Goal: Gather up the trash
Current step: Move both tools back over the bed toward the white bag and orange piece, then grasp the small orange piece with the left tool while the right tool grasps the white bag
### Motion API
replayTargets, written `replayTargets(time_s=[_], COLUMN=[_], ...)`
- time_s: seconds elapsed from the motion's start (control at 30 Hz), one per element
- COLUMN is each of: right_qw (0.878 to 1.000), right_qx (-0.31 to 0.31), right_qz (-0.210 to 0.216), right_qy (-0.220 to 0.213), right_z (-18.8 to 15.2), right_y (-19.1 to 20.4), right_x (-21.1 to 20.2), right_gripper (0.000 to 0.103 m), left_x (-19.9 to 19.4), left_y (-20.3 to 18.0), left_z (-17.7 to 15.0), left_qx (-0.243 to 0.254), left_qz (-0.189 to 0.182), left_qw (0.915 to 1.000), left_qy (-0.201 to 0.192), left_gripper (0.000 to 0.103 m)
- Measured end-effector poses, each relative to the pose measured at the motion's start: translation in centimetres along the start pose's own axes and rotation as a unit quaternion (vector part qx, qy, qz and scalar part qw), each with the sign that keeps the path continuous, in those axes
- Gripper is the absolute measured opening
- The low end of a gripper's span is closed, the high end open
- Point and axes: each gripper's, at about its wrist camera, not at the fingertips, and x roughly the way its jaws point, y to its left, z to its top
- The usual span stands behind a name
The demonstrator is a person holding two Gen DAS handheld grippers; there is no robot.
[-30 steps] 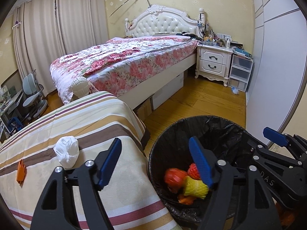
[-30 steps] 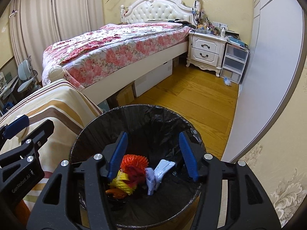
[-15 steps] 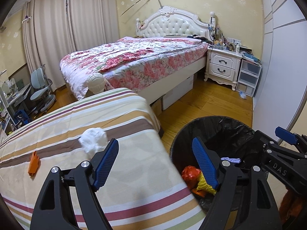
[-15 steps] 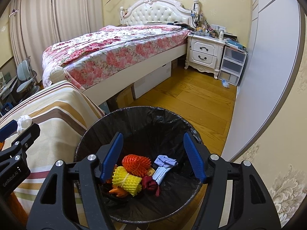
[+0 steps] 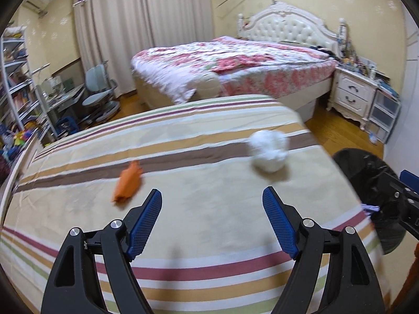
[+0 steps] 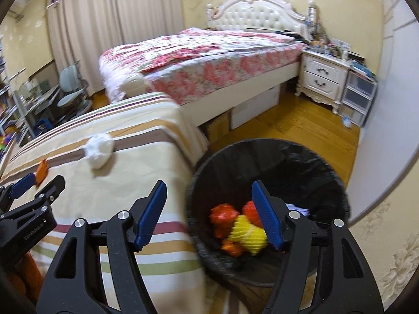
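Note:
A white crumpled paper ball (image 5: 268, 153) and an orange scrap (image 5: 128, 183) lie on the striped cover (image 5: 209, 235). My left gripper (image 5: 212, 196) hovers over that cover, open, with nothing between its blue pads; the ball is ahead to its right and the scrap ahead to its left. My right gripper (image 6: 209, 187) is open and empty, straddling the cover's edge and the rim of the black-lined bin (image 6: 262, 146). Red, yellow and orange foam nets (image 6: 246, 231) lie in the bin. The right wrist view also shows the paper ball (image 6: 99, 150), the scrap (image 6: 42, 171) and the left gripper (image 6: 34, 183).
A floral bed (image 5: 235, 62) stands behind the striped cover, with a white nightstand (image 6: 322, 78) and plastic drawers (image 6: 358, 96) at the right. A desk chair (image 5: 99, 91) and shelves (image 5: 15, 78) fill the left. Wooden floor (image 6: 288, 123) runs between bed and bin.
Both views have swung left, away from the bin toward the striped cover. The left gripper now faces the paper ball and orange scrap. Both jaws stand wider than a second ago.

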Motion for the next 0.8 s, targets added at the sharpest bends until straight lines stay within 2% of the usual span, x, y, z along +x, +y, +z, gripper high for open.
replayTargets(time_s=[0.17,0.27,0.4,0.6,0.8], right_qw=[0.999,0.997,0.994,0.992,0.991], right_qx=[-0.030,-0.053,-0.076,-0.081,-0.092], right_qz=[0.035,0.048,0.051,0.060,0.059], right_qy=[0.018,0.036,0.057,0.072,0.077], right_z=[-0.3,-0.7,-0.6,0.3,1.4], right_y=[4.5,7.0,9.3,11.2,12.6], right_x=[1.0,2.1,3.2,5.0,6.6], right_gripper=[0.066,0.066,0.066,0.066,0.066], left_x=[1.0,1.8,2.9,4.4,5.0], left_y=[4.8,6.6,8.2,9.5,10.3], left_z=[-0.6,-0.5,-0.3,-0.2,0.0], left_qx=[-0.045,-0.054,-0.069,-0.076,-0.070], left_qz=[0.027,0.036,0.028,0.011,0.008], left_qw=[0.9982,0.9969,0.9952,0.9933,0.9936], left_qy=[0.028,0.044,0.063,0.086,0.089], left_gripper=[0.077,0.077,0.077,0.059,0.048])
